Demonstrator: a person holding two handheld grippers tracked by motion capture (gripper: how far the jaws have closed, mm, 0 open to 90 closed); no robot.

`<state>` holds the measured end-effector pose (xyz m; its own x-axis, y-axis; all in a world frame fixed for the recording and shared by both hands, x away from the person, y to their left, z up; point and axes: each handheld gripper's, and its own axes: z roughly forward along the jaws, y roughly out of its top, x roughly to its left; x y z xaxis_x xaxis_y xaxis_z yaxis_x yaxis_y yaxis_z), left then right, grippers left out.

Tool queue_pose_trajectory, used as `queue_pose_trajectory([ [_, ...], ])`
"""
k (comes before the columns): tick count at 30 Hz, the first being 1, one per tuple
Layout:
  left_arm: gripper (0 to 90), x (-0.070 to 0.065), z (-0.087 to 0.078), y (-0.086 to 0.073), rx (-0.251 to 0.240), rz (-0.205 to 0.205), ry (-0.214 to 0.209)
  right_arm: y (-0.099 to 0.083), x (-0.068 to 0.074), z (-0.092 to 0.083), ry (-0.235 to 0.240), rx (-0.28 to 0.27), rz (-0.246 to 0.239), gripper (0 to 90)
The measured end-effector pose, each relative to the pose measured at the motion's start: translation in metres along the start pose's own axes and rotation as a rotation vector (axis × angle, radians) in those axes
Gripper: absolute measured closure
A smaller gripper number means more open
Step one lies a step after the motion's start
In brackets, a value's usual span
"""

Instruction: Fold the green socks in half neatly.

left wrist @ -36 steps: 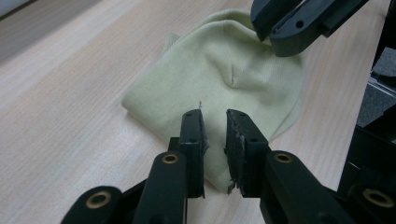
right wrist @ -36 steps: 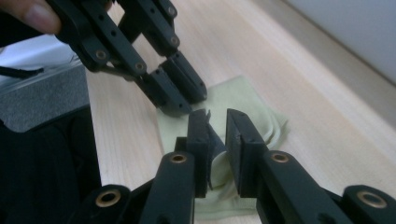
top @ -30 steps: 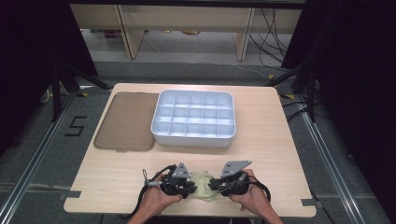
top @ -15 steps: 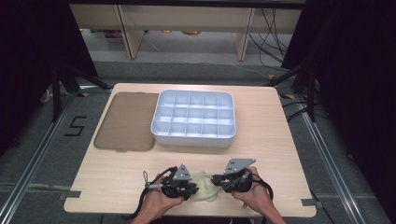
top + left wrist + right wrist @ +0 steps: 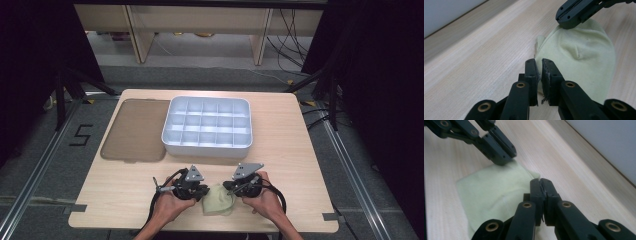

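Down at the near edge of the wooden surface (image 5: 125, 200), both hands are in close on a pale green cloth (image 5: 218, 201) lying between them. Left gripper (image 5: 538, 65): jaws pressed nearly together, a thin fold of the cloth's edge pinched between them, clear as day in the left gripper view. Right gripper (image 5: 540, 184): jaws closed tight at the opposite edge of the cloth, and the fabric runs right up under the tips, though whether any of it is caught between them I can't tell. Each gripper view catches the other gripper's closed tips sitting on the far side of the cloth. From the high view, the left hand (image 5: 167, 207) and right hand (image 5: 262, 197) flank the cloth, cables trailing back. Further up the surface sits a white compartment tray (image 5: 207, 146), well apart from the cloth, and just beside its left wall lies a flat brown lid (image 5: 132, 130).
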<state>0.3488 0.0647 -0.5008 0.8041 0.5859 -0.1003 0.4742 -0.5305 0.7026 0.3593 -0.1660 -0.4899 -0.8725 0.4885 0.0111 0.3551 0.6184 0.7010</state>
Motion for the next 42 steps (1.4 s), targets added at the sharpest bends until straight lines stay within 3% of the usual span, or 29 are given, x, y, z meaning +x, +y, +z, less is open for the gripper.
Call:
queue_pose_trajectory([
  [2, 82.4, -0.001, 0.001, -0.001, -0.002, -0.016, -0.002, -0.001, -0.001, 0.002, -0.003, -0.008, -0.009, 88.9],
  [3, 82.4, -0.001, 0.001, -0.002, 0.001, -0.014, -0.005, -0.003, -0.003, 0.003, -0.011, 0.024, -0.01, 88.9],
  [5, 82.4, -0.001, 0.002, -0.002, -0.004, -0.022, -0.005, -0.004, -0.003, 0.005, -0.016, 0.022, -0.013, 88.8],
  [7, 82.2, 0.0, 0.002, -0.002, 0.007, -0.001, 0.006, -0.006, -0.004, 0.003, -0.024, 0.039, 0.001, 88.8],
  [8, 82.0, -0.002, 0.001, -0.002, -0.001, -0.017, 0.001, -0.007, -0.005, 0.004, -0.03, 0.026, 0.003, 88.7],
  [10, 81.6, -0.001, 0.0, -0.002, 0.002, -0.01, 0.001, -0.006, -0.006, 0.002, -0.034, 0.022, -0.002, 88.5],
  [14, 81.3, -0.001, 0.001, -0.002, -0.006, -0.018, 0.001, 0.001, 0.001, -0.016, -0.025, -0.041, -0.013, 87.3],
  [18, 81.2, -0.002, 0.0, -0.002, -0.002, -0.006, 0.0, 0.001, 0.01, -0.025, 0.017, -0.078, -0.023, 87.2],
  [19, 81.2, -0.003, 0.001, -0.002, -0.016, -0.024, -0.001, 0.0, 0.011, -0.024, 0.036, -0.084, -0.036, 87.2],
  [21, 81.1, -0.002, 0.001, -0.002, -0.003, -0.014, 0.002, -0.003, 0.015, -0.022, 0.045, -0.057, -0.018, 87.2],
  [23, 80.9, -0.002, 0.001, -0.003, 0.001, -0.008, 0.002, -0.006, 0.014, -0.017, 0.064, -0.03, -0.039, 87.0],
  [28, 81.2, -0.001, 0.003, -0.004, -0.007, -0.012, 0.005, -0.015, 0.01, -0.01, 0.061, 0.037, -0.017, 87.1],
  [32, 80.9, -0.002, 0.001, -0.004, -0.014, -0.023, 0.014, -0.018, 0.009, -0.009, 0.063, 0.038, -0.006, 87.1],
  [34, 80.7, -0.004, -0.006, -0.003, -0.029, -0.009, 0.017, -0.017, 0.009, -0.01, 0.063, 0.029, -0.021, 87.0],
  [36, 80.2, -0.015, -0.015, -0.004, -0.045, 0.003, -0.008, -0.015, 0.01, -0.012, 0.058, 0.022, 0.006, 86.8],
  [38, 79.9, -0.021, -0.016, -0.005, -0.049, -0.001, -0.022, -0.015, 0.01, -0.013, 0.06, 0.015, 0.001, 86.6],
  [42, 79.3, -0.036, -0.008, -0.011, 0.013, 0.072, -0.036, -0.015, 0.01, -0.012, 0.063, 0.019, -0.007, 86.2],
])
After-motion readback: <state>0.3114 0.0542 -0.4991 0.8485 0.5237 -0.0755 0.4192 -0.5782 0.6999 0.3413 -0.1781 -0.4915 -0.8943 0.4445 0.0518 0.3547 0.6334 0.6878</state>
